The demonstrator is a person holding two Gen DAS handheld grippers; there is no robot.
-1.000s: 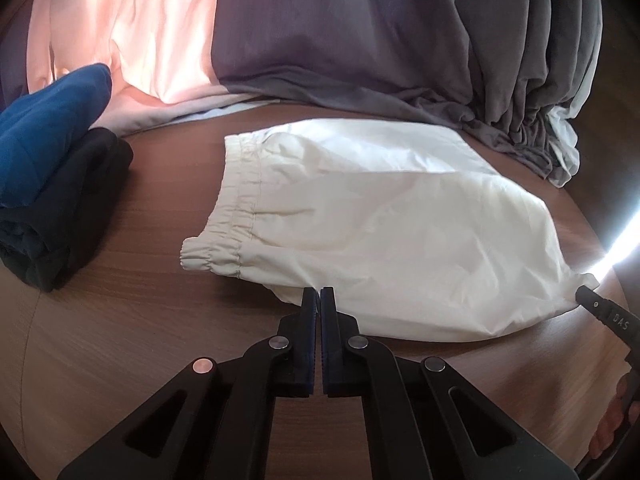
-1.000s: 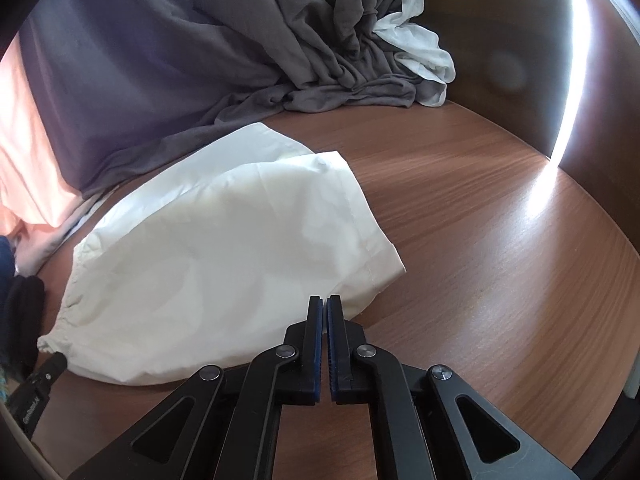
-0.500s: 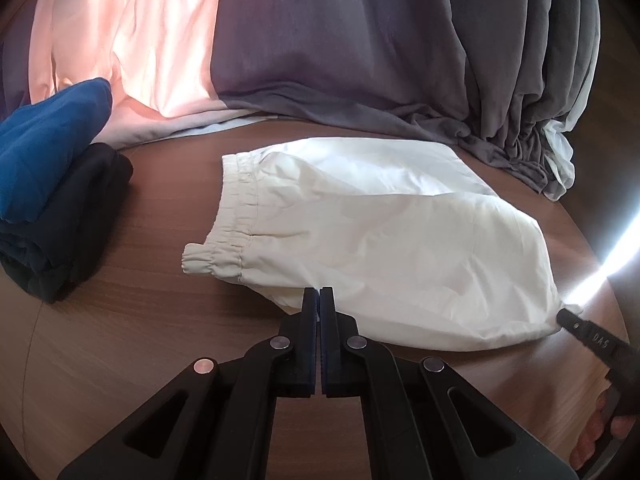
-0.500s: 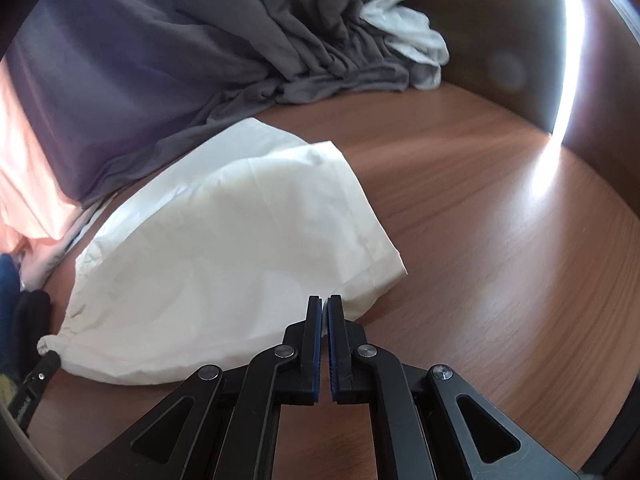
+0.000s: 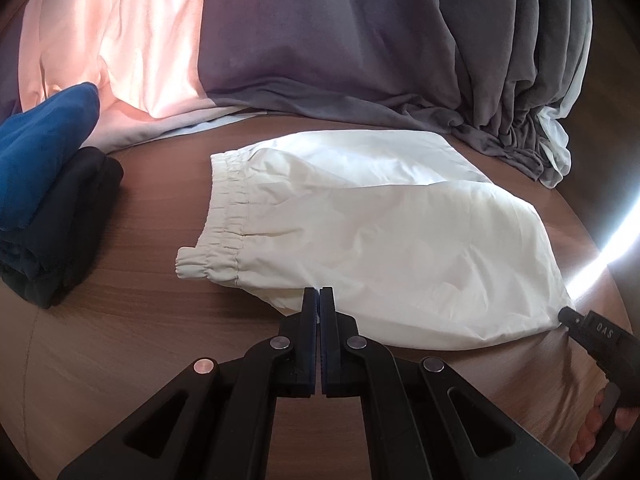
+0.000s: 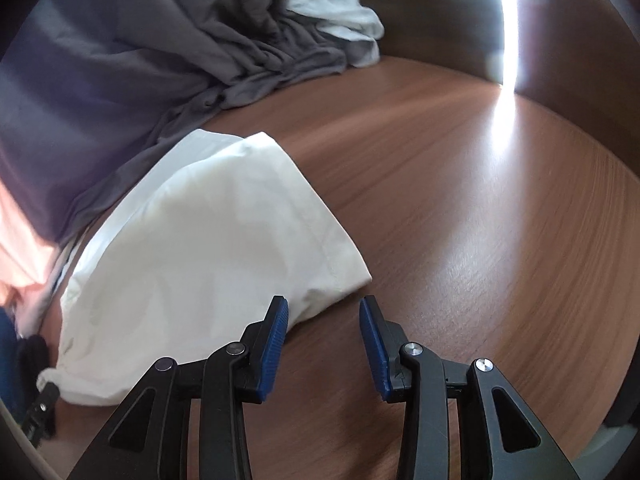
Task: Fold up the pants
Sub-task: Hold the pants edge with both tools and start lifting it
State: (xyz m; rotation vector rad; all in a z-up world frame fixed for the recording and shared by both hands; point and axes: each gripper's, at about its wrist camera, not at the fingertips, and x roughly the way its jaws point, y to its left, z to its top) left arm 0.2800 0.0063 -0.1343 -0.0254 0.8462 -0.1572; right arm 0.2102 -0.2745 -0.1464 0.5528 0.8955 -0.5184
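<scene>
The right gripper (image 6: 323, 312) has swung in toward the hem corner of the white pants (image 6: 208, 236) and its jaws have just been opening, with only bare table (image 6: 460, 208) between them. The left gripper (image 5: 318, 300) is closed at the pants' near edge; whether it pinches cloth is unclear. The pants lie flat mid-table, grey curtain (image 5: 340, 40) behind, folded dark clothes (image 5: 56, 208) at left.
</scene>
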